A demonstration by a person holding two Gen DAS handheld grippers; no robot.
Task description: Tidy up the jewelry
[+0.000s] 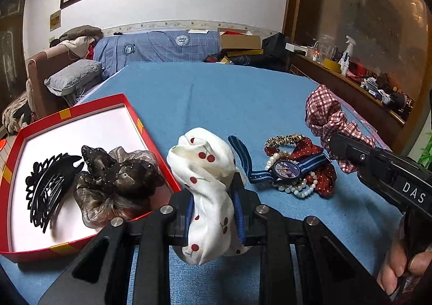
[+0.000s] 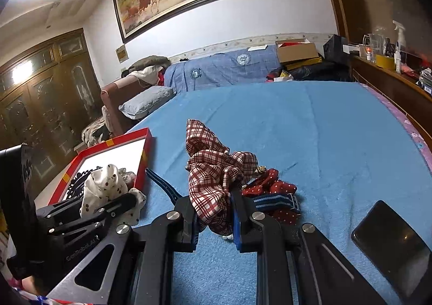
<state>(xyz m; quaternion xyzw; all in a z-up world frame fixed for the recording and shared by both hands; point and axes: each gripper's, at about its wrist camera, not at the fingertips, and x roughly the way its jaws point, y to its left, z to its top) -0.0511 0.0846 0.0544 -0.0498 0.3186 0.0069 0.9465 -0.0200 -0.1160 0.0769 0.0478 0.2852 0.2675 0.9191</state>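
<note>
- Gripping the white cherry-print scrunchie (image 1: 209,191) in my left gripper (image 1: 216,213), both pads pressed into the cloth, which bulges above and below the fingers.
- That scrunchie hangs just beside the right-hand wall of the red box (image 1: 159,153), over the blue bedspread (image 1: 229,100), not yet inside the box.
- Inside the box I see a black hair claw (image 1: 47,186) at the left and a dark sheer scrunchie (image 1: 118,180) touching it on the right.
- My right gripper (image 2: 216,213) is clamped on the red plaid scrunchie (image 2: 213,178); the cloth stands up between the fingers and spills forward past the tips.
- From the left camera, the plaid scrunchie sits raised off the bedspread, above and to the right of the remaining pile.
- The pile lies between my two grippers: a blue striped watch (image 1: 286,168) on top of a pearl bracelet (image 1: 299,189), a red dotted scrunchie (image 1: 324,178) and a leopard hair tie (image 1: 283,139), all touching.
- A dark phone (image 2: 391,245) lies on the bedspread to the right of my right gripper.
</note>
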